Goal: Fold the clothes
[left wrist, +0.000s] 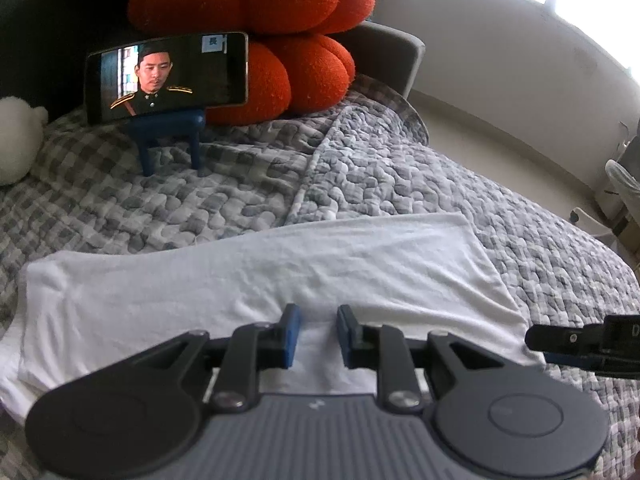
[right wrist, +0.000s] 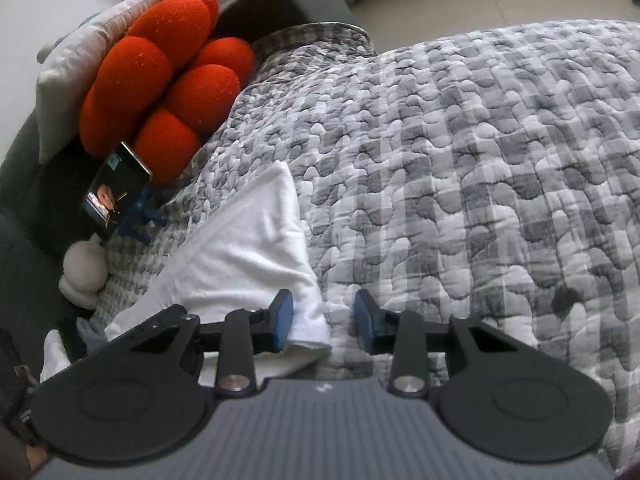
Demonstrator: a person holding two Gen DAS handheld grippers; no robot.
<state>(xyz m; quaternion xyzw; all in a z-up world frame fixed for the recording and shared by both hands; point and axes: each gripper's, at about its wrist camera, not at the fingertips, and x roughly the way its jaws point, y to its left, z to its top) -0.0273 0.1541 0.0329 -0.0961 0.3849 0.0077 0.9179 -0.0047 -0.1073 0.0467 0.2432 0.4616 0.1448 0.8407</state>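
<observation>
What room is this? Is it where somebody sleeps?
Most likely a bedroom: a grey checked quilt covers a bed, with an orange cushion at its head and a white garment laid out for folding.

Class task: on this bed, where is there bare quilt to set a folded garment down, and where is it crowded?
Free: the wide checked quilt right of the white garment. Crowded: the headboard end, with the orange cushion, phone on its blue stand and a white plush toy. Both the left hand-held gripper and the right hand-held gripper are open.

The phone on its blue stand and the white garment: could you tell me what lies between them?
Only bare checked quilt lies between the phone and the white garment; the left wrist view shows it.
</observation>
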